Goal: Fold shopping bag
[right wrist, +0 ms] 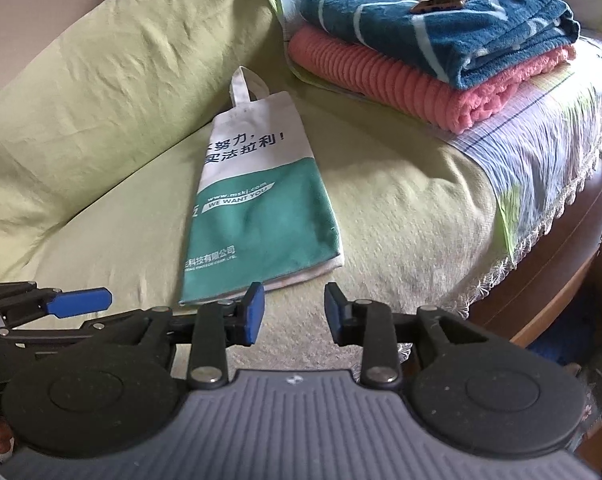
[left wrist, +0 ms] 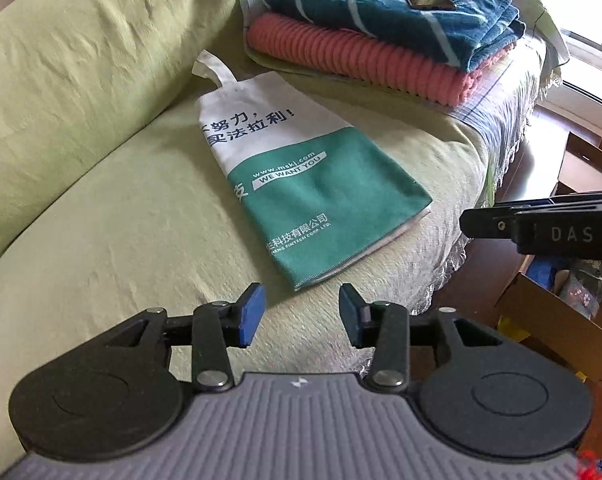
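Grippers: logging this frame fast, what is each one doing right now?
Left gripper: open, empty, short of the shopping bag.
Right gripper: open, empty, just before the bag's near edge.

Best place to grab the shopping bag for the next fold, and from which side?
Probably the near bottom hem of the shopping bag. It lies flat, already folded lengthwise, handle pointing away, and the layered hem edge faces the open right gripper. Come in low from the near side, slide one finger under the edge and pinch all layers.
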Motion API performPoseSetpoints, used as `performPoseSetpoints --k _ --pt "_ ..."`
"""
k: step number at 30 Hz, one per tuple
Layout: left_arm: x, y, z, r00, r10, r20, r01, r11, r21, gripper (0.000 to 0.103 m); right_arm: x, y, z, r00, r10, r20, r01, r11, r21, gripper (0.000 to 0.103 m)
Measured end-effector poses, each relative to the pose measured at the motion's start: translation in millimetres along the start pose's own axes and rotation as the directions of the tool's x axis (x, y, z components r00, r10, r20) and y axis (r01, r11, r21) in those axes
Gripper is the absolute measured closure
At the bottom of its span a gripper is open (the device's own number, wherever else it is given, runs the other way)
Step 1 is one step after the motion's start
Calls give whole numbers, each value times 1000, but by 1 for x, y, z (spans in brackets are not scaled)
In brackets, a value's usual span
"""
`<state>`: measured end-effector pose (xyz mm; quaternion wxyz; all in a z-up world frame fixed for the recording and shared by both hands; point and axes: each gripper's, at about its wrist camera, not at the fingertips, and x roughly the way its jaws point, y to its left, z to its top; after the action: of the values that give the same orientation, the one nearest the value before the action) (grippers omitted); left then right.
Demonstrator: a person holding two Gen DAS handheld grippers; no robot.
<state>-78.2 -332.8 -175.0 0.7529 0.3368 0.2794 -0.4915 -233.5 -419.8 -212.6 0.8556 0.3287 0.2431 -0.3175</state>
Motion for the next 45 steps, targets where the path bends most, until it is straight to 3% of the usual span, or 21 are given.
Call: performPoseSetpoints --k 9,12,14,17,20,22,25,26,27,29,32,36,38,39,41,42,45 --pt "-15 -5 -6 1000 4 17 -5 1000 16 49 -12 4 -6 999 24 35 -23 999 -34 74" --pt "-21 -10 -15 996 -16 84 8 996 94 44 -19 3 -10 995 35 95 -26 996 -87 74" --pt "-25 -14 -24 988 -27 151 -4 979 201 44 -24 5 -15 989 26 148 1 984 -179 74" --pt "-20 -24 -43 969 -3 247 -100 909 404 44 -27 8 -27 973 9 230 76 931 -358 71" --pt "-2 -34 -58 957 23 288 -191 800 569 44 -20 12 -39 959 14 282 146 831 -537 71" --pt "10 -39 -62 954 30 297 -219 749 626 44 -8 15 -44 966 8 259 168 742 -649 71" --pt "29 -42 -63 949 44 311 -252 696 672 44 6 18 -46 970 -20 242 194 662 -724 71" --pt "35 -43 -62 951 47 306 -254 686 682 44 10 18 -46 970 -33 240 204 647 -735 64" --pt "41 -44 -61 953 52 299 -253 679 689 44 14 19 -45 969 -50 240 216 638 -739 50" --pt "51 -45 -58 957 61 284 -248 679 691 44 20 19 -43 972 -66 226 216 631 -745 36" --pt "59 -45 -56 960 67 273 -241 696 676 44 29 17 -41 979 -63 193 189 629 -754 40" --pt "66 -46 -61 965 72 253 -236 657 716 43 40 17 -48 985 -72 158 170 580 -797 41" --pt "68 -43 -59 973 75 219 -211 674 708 43 43 16 -48 990 -68 126 142 586 -798 41" --pt "67 -41 -56 978 72 198 -191 701 687 42 43 15 -46 992 -64 110 126 611 -781 41" --pt "64 -33 -45 987 63 150 -142 788 599 42 43 12 -38 995 -57 76 95 696 -712 39" --pt "62 -30 -41 989 60 133 -125 819 561 39 42 10 -33 997 -53 60 80 740 -668 39" --pt "57 -23 -34 993 55 102 -97 874 476 32 41 -1 -20 999 -37 21 42 866 -499 38"
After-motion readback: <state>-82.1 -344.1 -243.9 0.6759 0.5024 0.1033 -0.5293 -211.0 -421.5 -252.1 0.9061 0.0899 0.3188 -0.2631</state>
